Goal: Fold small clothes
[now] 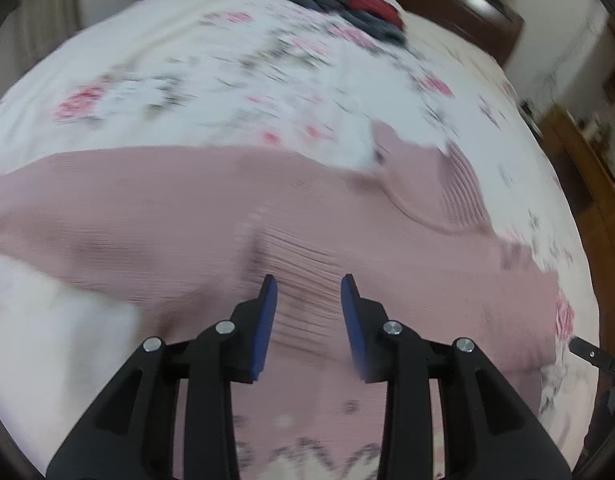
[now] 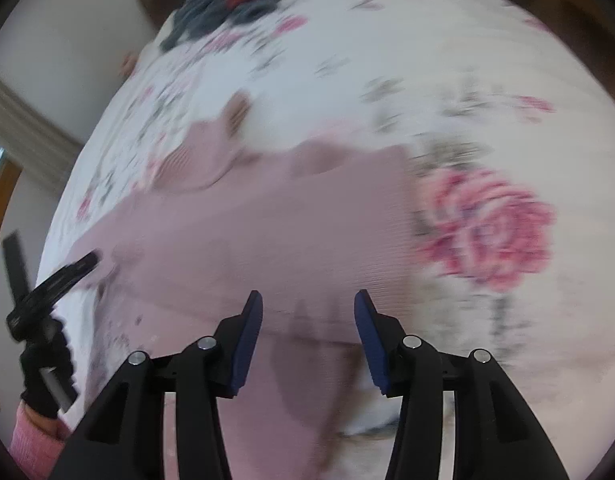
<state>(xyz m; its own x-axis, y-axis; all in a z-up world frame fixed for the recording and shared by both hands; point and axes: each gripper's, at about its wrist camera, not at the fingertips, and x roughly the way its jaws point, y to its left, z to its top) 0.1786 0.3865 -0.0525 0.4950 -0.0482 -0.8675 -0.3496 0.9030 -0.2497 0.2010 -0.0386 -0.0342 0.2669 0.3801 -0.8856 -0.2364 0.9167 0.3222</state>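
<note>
Black bar at the right edge of the left wrist view: pale letters, seemingly "DAS", cut off by the frame edge; no more of the word shows.
Left wrist view otherwise: no lettering, number or sign legible; motion blur covers most of it.
Right wrist view: no text, label, brand or number can be read; the whole view is blurred.
Pink garment: no tag or print legible.
Bed cover: rose pattern only, no writing.
</note>
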